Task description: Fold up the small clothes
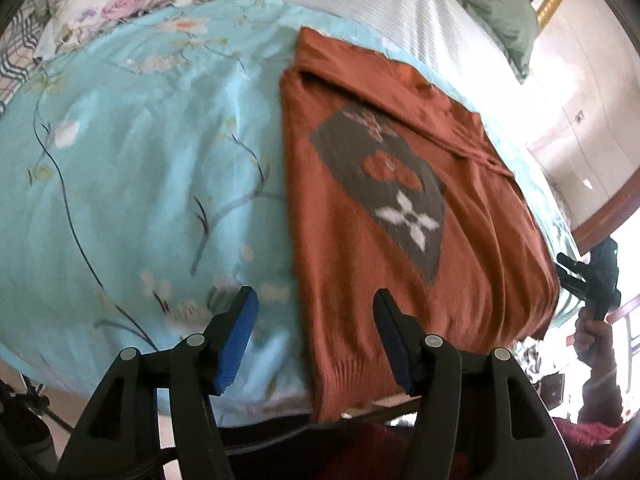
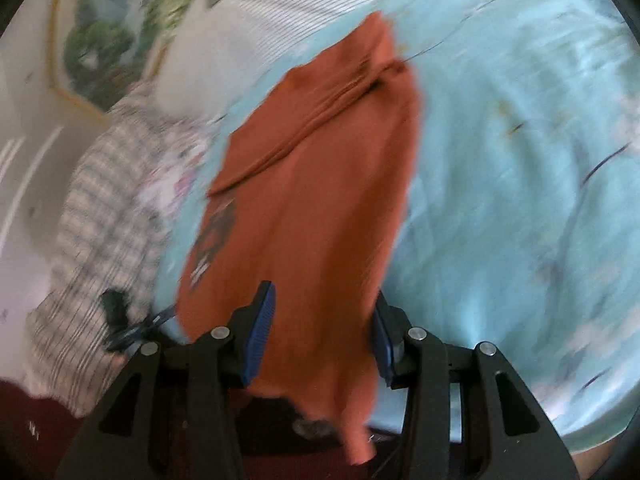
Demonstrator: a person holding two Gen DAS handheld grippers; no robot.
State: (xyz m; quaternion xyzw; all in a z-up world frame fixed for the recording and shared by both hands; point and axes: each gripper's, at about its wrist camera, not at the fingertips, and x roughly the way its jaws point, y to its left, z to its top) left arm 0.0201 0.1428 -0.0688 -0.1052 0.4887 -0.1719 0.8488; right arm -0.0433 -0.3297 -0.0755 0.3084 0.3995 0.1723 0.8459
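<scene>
No readable writing on rust sweater (image 1: 400, 208); both hand-held grippers gape wide

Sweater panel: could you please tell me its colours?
Grey panel with orange and white flowers, on a rust-orange sweater; clearest in left wrist view.

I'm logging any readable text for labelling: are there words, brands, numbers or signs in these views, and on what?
None can be read.
The orange sweater carries only a grey panel with flower shapes, no letters.
The blue bedspread shows a printed floral pattern, no words.
The right wrist view is too blurred for any small print.
</scene>
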